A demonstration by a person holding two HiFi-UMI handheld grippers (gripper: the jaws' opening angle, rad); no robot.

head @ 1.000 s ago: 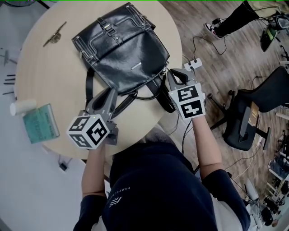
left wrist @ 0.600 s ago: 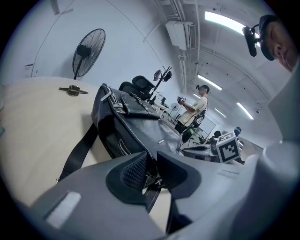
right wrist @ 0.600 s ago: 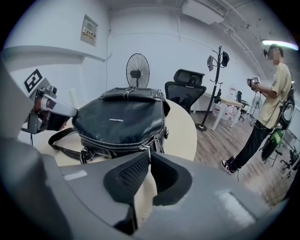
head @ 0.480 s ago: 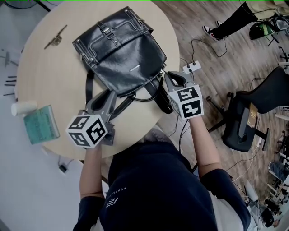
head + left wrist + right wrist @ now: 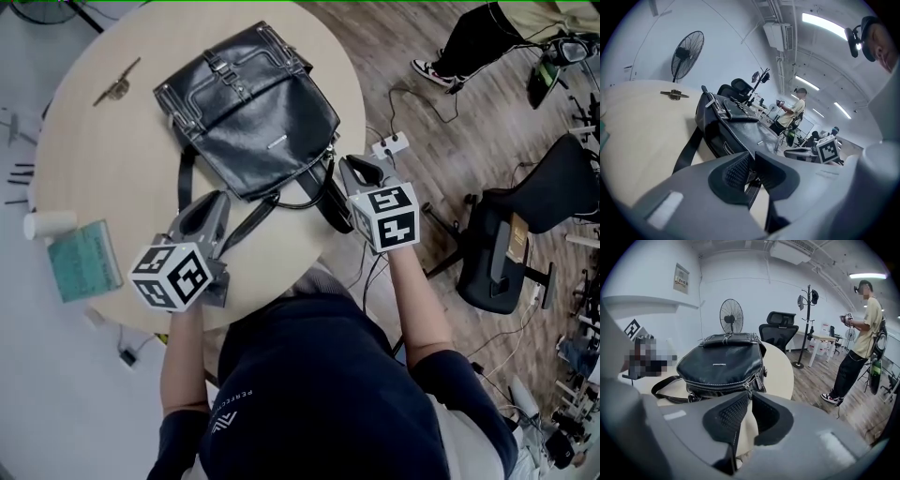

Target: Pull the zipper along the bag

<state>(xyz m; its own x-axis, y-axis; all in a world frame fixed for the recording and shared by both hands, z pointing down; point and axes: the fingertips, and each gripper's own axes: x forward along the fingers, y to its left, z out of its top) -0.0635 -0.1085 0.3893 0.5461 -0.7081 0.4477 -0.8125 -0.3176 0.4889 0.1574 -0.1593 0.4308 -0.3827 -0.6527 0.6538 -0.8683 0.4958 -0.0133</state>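
A black leather bag (image 5: 248,103) lies flat on the round wooden table (image 5: 112,159), its zipped end toward me. My left gripper (image 5: 214,202) sits at the table's near edge. Its jaws have just been closing, and in the left gripper view (image 5: 752,157) they pinch the bag's stitched strap (image 5: 751,187). My right gripper (image 5: 359,167) is at the bag's near right corner. Its jaws (image 5: 750,397) have just been opening and stand slightly apart, bare tabletop showing between the pads. The zipper pull (image 5: 751,389) hangs just beyond the tips, on the closed zipper line (image 5: 717,386).
On the table's left are a teal book (image 5: 84,261), a white roll (image 5: 49,223) and a small metal object (image 5: 115,82). To the right, on the floor, are a black office chair (image 5: 511,253), a power strip (image 5: 389,145) and cables. A person (image 5: 860,343) stands farther off.
Both grippers stay at the bag's near end. The right gripper has rolled a little. The legs of the person at the top right have shifted.
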